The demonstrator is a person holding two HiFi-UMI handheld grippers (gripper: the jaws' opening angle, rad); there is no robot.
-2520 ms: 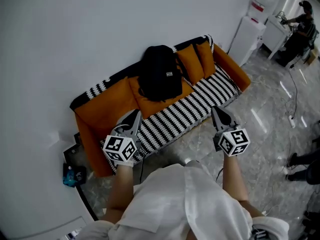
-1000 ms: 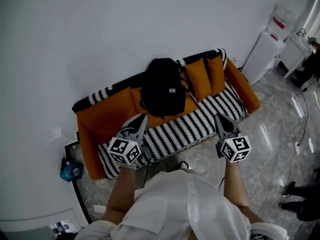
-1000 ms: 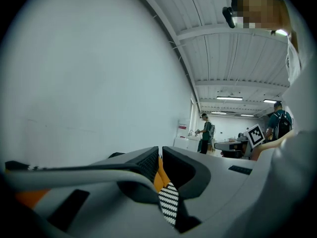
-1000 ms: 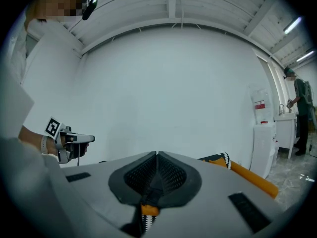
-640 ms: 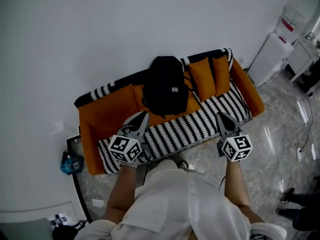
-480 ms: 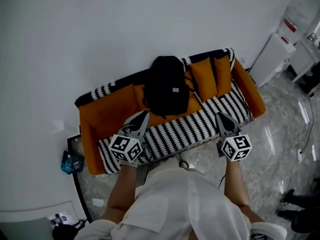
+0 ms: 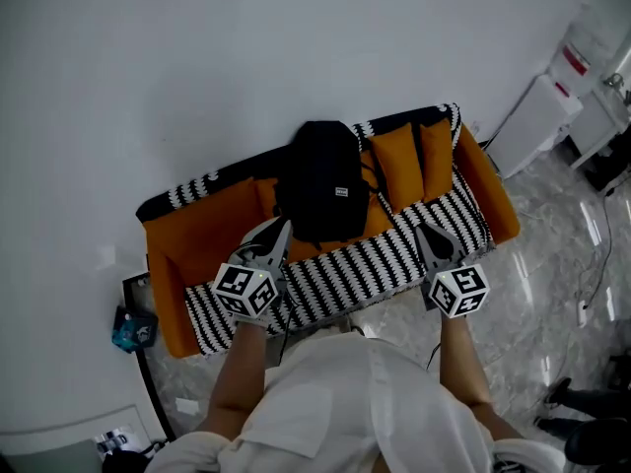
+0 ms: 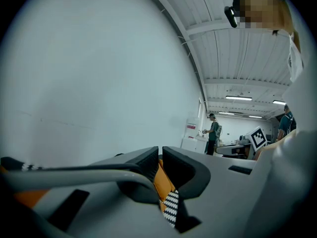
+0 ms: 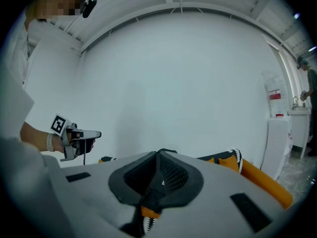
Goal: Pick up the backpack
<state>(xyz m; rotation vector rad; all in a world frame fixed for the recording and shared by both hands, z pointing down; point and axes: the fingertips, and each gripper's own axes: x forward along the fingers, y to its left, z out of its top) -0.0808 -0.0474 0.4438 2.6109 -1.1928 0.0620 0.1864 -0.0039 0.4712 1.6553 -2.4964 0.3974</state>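
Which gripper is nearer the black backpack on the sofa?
Left. The left gripper shows just below the backpack, at its lower left corner; the right gripper is farther off to its lower right.

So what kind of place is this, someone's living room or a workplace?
Probably a large workshop or lab hall, not a home: a high ribbed ceiling with strip lights, people standing in the background, and a lone sofa on a polished stone-look floor.

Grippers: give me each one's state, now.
Left gripper: closed, holding nothing.
Right gripper: closed, holding nothing.
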